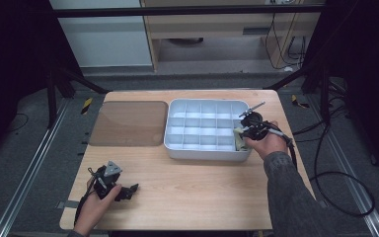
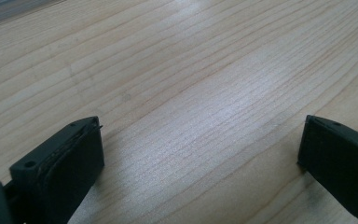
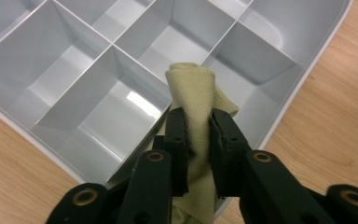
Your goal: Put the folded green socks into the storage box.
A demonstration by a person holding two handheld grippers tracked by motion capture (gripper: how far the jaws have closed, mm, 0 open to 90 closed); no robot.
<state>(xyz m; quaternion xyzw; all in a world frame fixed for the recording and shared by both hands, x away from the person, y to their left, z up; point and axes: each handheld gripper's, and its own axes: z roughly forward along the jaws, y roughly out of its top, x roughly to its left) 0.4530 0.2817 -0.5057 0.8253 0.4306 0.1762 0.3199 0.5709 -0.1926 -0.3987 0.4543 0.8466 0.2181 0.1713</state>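
Pale wooden surface (image 1: pixel 187 182): right claw (image 3: pixel 198 135) pinches soft khaki cloth (image 3: pixel 193 93) (rolled, ribbed) over the grey compartment tray (image 3: pixel 42 135)'s near-right corner; left claw (image 2: pixel 200 154) gapes empty.

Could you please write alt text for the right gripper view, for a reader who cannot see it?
The right hand-held gripper is shut on a rolled beige cloth, holding it above a corner of a grey divided tray. The compartments in sight have nothing in them, and the tray rests on a wooden table.
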